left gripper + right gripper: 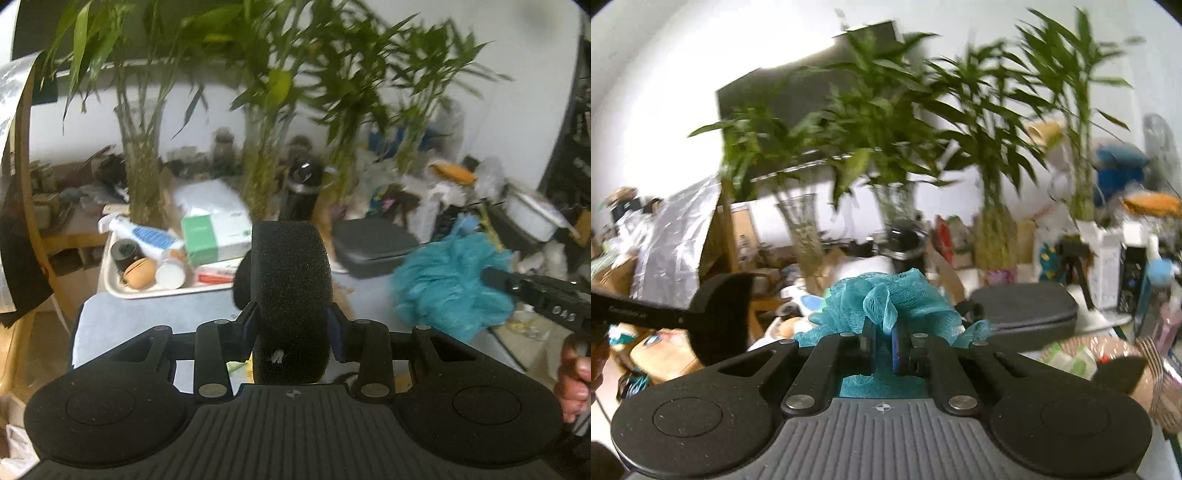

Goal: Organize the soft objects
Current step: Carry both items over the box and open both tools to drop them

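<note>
**Left wrist: sponge and pouf held aloft**

Left wrist: left gripper [291, 314] pinching black sponge [291, 280], above table [155, 310].

Right wrist: right gripper [884, 341] nearly closed, nipping teal mesh pouf [886, 299], before grey case [1027, 306].

Left wrist view — sponge [291, 291] between left tool [291, 325] fingers, above counter [147, 317]. Tray [110, 275] behind-left, holding spray bottle [147, 234] and box [216, 236]. Zip case [373, 245] behind-right; mesh pouf [447, 284] right, in right tool [884, 341] — bamboo vases [142, 177] behind.
</note>
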The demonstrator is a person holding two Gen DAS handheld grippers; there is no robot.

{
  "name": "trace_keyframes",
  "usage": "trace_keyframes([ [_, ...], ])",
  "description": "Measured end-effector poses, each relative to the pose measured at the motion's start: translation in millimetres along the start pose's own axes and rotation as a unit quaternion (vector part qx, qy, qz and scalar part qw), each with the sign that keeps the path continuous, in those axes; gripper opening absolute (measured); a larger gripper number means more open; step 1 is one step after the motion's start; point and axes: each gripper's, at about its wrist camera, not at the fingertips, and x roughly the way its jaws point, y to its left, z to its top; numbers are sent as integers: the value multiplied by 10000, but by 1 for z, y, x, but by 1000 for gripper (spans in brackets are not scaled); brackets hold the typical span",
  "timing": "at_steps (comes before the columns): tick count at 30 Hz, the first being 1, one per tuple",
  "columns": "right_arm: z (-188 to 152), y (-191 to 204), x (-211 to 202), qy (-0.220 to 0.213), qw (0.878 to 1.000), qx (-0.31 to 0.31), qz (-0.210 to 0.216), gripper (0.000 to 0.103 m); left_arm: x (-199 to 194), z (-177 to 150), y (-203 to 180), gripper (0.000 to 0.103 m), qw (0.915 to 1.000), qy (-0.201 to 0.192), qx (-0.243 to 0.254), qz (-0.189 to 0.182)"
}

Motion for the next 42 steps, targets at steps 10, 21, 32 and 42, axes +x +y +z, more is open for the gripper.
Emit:
trace_keyframes([
  [10, 2, 47, -44, 277, 9967, -501, 573, 10, -49, -27, -20, 38, 9991, -16, 92, -410],
  [21, -32, 62, -47, 910, 9904, -566, 872, 10, -50, -72, -17, 38, 9993, 284, 148, -177],
  [32, -66, 66, -30, 1596, 9808, -629, 929, 36, -42, -105, -17, 43, 9987, 511, -27, 70],
  [42, -70, 68, -34, 1435, 9813, -837, 969, 101, -47, -121, -12, 74, 9988, 452, -195, 87],
])
